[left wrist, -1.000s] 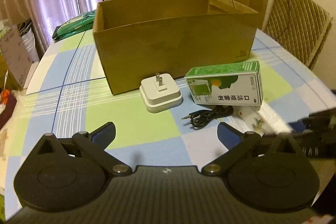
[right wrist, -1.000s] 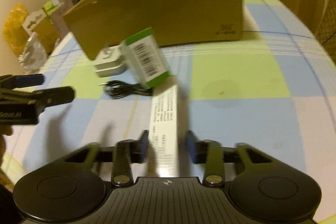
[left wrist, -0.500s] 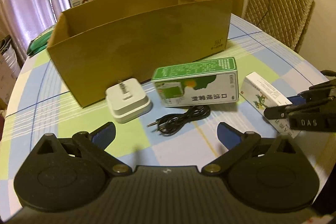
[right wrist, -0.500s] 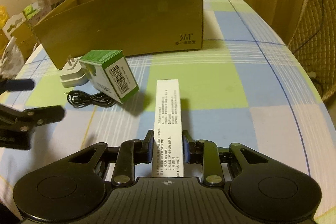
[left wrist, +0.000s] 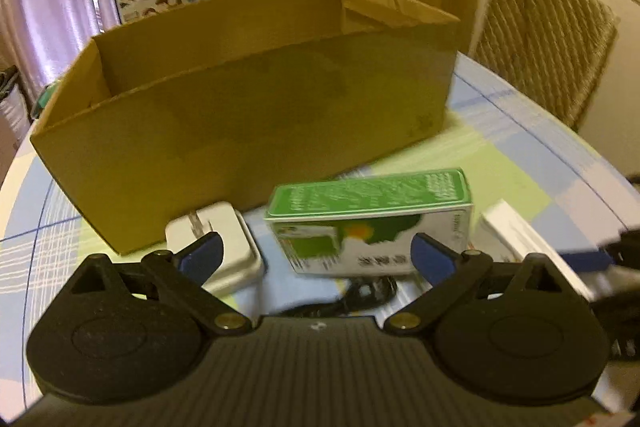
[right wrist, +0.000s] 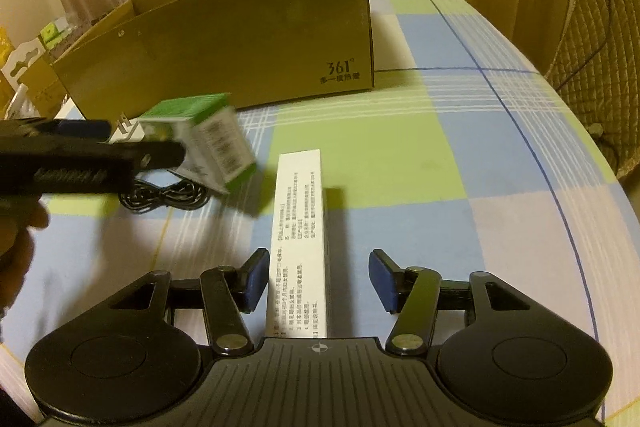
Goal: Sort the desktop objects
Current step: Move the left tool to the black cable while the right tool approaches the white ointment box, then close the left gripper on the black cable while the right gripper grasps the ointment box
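1. The cardboard box (left wrist: 248,115) is the biggest thing here: open-topped, standing on the checked tablecloth (right wrist: 460,163) well ahead of both pairs of fingers. It looks like the place the loose items are meant to go. I cannot see its floor.

2. The green carton (left wrist: 372,219) lies on its side just ahead of the left gripper (left wrist: 316,253), roughly centred between the blue pads (left wrist: 200,255). The left jaws are spread wide, wider than the carton, and hold nothing.

3. The long white box (right wrist: 300,239) lies flat between the fingers of the right gripper (right wrist: 320,279). Those jaws are open too: the left pad is at or nearly at the box's edge, while a clear gap shows at the right pad. The box appears to rest on the cloth, unheld.

4. The white plug adapter (left wrist: 224,247) sits prongs up, left of the carton, partly behind the left gripper's left pad.

5. The black cable (right wrist: 164,193) lies coiled just in front of the carton, low between the left fingers.

6. My reading of the step: the left gripper is lining up on the green carton. The next move calls for easing forward, closing across the carton, then lifting it over the box wall.
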`<state>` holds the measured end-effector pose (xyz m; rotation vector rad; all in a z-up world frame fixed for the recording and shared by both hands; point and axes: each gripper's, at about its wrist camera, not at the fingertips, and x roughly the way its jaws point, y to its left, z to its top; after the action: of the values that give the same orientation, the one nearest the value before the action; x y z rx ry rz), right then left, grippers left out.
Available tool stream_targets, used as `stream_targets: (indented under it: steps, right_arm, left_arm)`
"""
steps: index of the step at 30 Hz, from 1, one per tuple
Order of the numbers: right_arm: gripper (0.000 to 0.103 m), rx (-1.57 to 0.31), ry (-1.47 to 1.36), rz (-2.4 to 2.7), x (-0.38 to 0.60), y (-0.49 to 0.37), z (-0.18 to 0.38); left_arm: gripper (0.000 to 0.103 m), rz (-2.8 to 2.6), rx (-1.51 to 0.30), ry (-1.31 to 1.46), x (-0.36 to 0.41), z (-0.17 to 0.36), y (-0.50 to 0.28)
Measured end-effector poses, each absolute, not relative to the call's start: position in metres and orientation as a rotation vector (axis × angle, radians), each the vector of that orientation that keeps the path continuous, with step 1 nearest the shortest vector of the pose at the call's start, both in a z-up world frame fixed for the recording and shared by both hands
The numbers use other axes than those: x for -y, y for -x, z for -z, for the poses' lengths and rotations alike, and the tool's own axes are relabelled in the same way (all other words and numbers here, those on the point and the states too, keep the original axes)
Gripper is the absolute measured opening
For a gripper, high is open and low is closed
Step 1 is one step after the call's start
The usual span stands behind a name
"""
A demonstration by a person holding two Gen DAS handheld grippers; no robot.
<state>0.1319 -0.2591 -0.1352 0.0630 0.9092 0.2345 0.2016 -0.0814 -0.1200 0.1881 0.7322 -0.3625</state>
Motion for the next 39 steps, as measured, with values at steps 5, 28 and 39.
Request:
stream_targets:
  steps: [5, 28, 39]
  right_arm:
    - [0.052, -0.910, -0.078, -0.239, 0.260, -0.132, 0.135]
    - [0.023, -0.914, -0.068, -0.260, 0.254, -0.125, 0.133]
    - [0.035, -0.947, -0.215, -0.245, 0.268, -0.127, 0.134]
  left_arm:
    - [0.097, 0.335, -0.768, -0.212, 0.070, 0.126, -0.203]
    - [0.011, 0.500, -0.924, -0.352, 0.066, 0.137, -0.156]
    - [0.028, 0.484, -0.928, -0.299, 0.049, 0.132, -0.129]
